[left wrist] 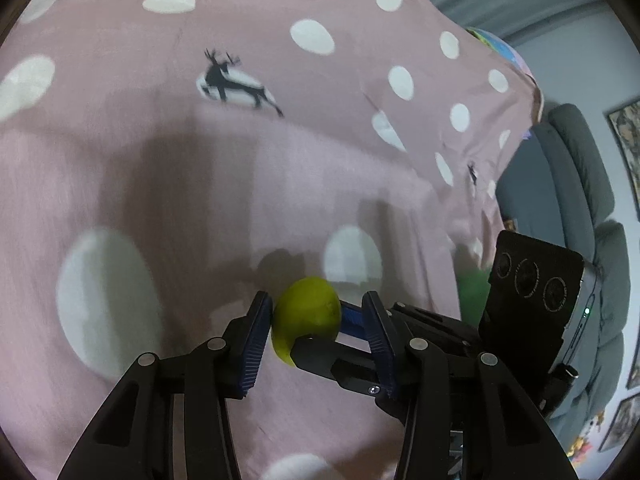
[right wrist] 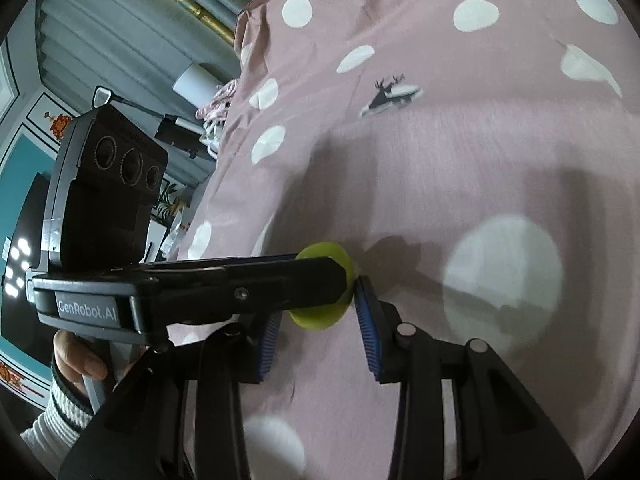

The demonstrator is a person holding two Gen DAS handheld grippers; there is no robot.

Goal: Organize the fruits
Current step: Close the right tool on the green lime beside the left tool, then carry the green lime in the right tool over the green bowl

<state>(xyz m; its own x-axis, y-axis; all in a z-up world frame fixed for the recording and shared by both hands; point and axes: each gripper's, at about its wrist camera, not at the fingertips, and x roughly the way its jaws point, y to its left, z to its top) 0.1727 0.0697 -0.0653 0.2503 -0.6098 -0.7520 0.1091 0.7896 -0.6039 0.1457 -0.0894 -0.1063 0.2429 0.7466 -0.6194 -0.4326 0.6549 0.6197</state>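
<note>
1. The green fruit (left wrist: 306,312) sits low in the left wrist view, at about 6 o'clock from the centre, between the tips of both tools; it casts a shadow on the pink cloth (left wrist: 200,200) at its 11 o'clock.
2. The left gripper (left wrist: 316,298) has its jaws closed in around the fruit; the pad at 9 o'clock of the fruit lies against its skin; at 3 o'clock a blue pad of the other tool sits between the fruit and the left tool's second pad.
3. The right gripper (right wrist: 318,300) grips the same fruit; in its own view the pad at 3 o'clock touches the skin; the pad at 8 o'clock is just beside the fruit, and whether it touches I cannot tell, since the left tool's black finger crosses in front.
4. In the right wrist view the left tool comes in from 9 o'clock, lying level across the fruit; the fruit shows above and below its tip.
5. The cloth carries white dots and a dark deer print (left wrist: 236,84) at 11 o'clock.
6. A hand (right wrist: 78,356) with a striped cuff holds the left tool's handle at 8 o'clock.
7. A grey sofa (left wrist: 576,184) stands at 3 o'clock in the left wrist view, beyond the cloth's edge.
</note>
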